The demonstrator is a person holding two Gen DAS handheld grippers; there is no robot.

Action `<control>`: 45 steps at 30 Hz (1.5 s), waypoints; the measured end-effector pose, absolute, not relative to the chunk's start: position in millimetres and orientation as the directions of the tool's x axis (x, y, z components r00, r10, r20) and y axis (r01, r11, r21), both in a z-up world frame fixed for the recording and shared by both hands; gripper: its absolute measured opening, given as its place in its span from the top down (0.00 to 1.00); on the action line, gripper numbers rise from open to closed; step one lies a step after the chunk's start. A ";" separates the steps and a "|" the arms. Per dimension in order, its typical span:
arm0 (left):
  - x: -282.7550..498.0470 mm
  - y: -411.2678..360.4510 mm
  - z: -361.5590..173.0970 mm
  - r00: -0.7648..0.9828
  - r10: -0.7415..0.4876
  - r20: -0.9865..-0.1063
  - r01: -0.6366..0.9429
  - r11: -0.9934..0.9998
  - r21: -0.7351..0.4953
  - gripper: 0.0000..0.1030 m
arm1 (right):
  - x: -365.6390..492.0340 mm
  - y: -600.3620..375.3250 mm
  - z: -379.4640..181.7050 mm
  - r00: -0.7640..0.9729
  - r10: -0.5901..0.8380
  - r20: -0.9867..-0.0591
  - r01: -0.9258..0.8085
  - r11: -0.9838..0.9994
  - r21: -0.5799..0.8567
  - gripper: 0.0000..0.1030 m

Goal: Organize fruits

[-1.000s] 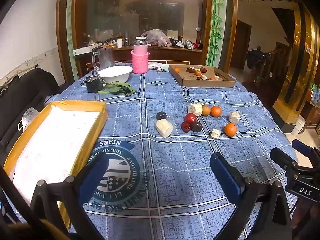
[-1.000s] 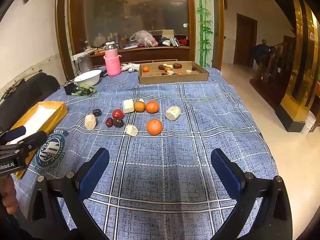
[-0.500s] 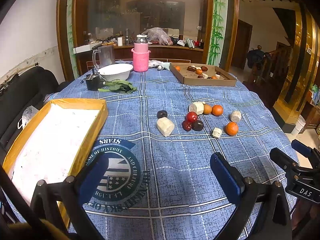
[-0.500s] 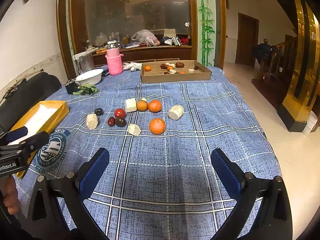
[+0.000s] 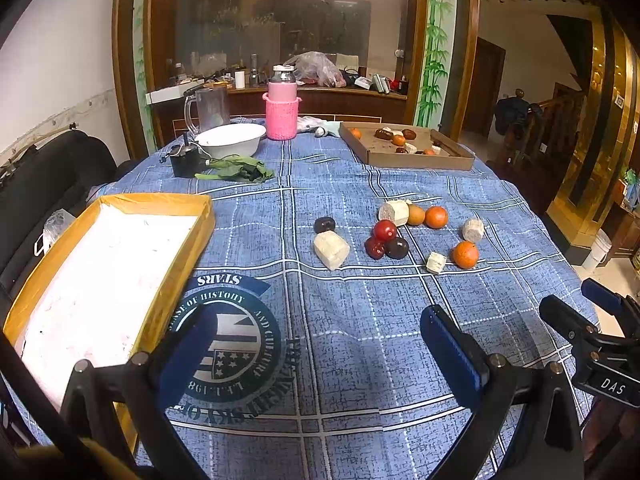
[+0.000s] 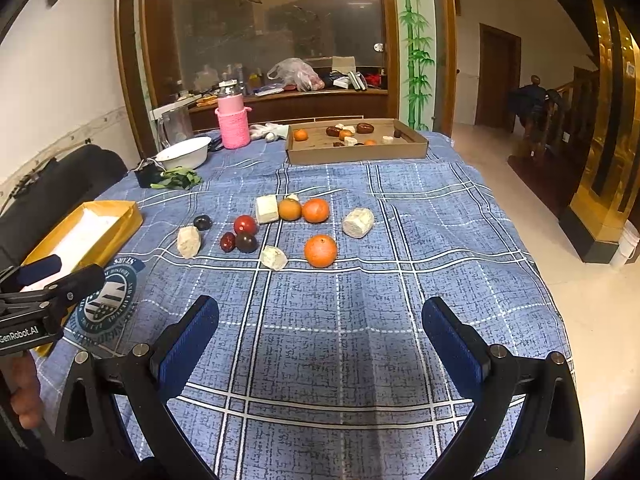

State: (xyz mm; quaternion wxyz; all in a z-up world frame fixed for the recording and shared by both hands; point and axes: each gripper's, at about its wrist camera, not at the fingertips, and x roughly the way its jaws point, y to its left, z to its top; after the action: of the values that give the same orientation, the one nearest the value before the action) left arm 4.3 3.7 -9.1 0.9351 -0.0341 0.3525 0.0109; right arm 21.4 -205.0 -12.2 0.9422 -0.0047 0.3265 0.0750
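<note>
Both hand-held grippers, left and right, gape wide, empty, bases cut off by frame.

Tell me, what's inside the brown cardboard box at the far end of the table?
The cardboard box holds small oranges, dark red fruits and pale chunks. Its near wall hides the front floor.

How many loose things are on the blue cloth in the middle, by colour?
Round orange fruits: 3
Round red fruits: 2
Dark purple round fruits: 2
Pale cream chunks: 4
Total: 11
</note>
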 end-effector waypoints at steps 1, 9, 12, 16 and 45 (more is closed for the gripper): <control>4.3 3.9 -9.2 0.748 -0.006 -0.664 -0.044 0.997 -0.059 0.00 | 21.6 -204.9 -12.1 0.774 0.139 -0.618 -0.146 0.989 0.040 0.01; 5.0 3.8 -9.2 0.741 -0.013 -0.671 -0.046 0.996 -0.071 0.00 | 22.7 -204.5 -11.5 0.753 0.153 -0.640 -0.150 0.987 0.060 0.01; 5.4 3.6 -10.5 0.755 -0.002 -0.656 -0.045 0.997 -0.055 0.00 | 22.9 -204.5 -12.1 0.749 0.157 -0.643 -0.153 0.986 0.063 0.01; 6.3 3.6 -12.8 0.757 0.002 -0.654 -0.046 0.998 -0.050 0.00 | 24.3 -204.4 -15.0 0.761 0.153 -0.631 -0.158 0.986 0.049 0.01; 107.3 -1.9 -60.2 0.637 0.012 -0.771 -0.006 1.000 0.010 0.22 | 164.3 -198.6 -78.8 0.591 0.239 -0.771 -0.197 0.969 0.149 0.68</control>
State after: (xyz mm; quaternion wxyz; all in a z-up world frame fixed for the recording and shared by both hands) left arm 107.3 -1.9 -60.2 0.9047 0.0035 0.4259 0.0048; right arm 164.3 -198.6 -78.8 0.8915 0.0241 0.4355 0.1221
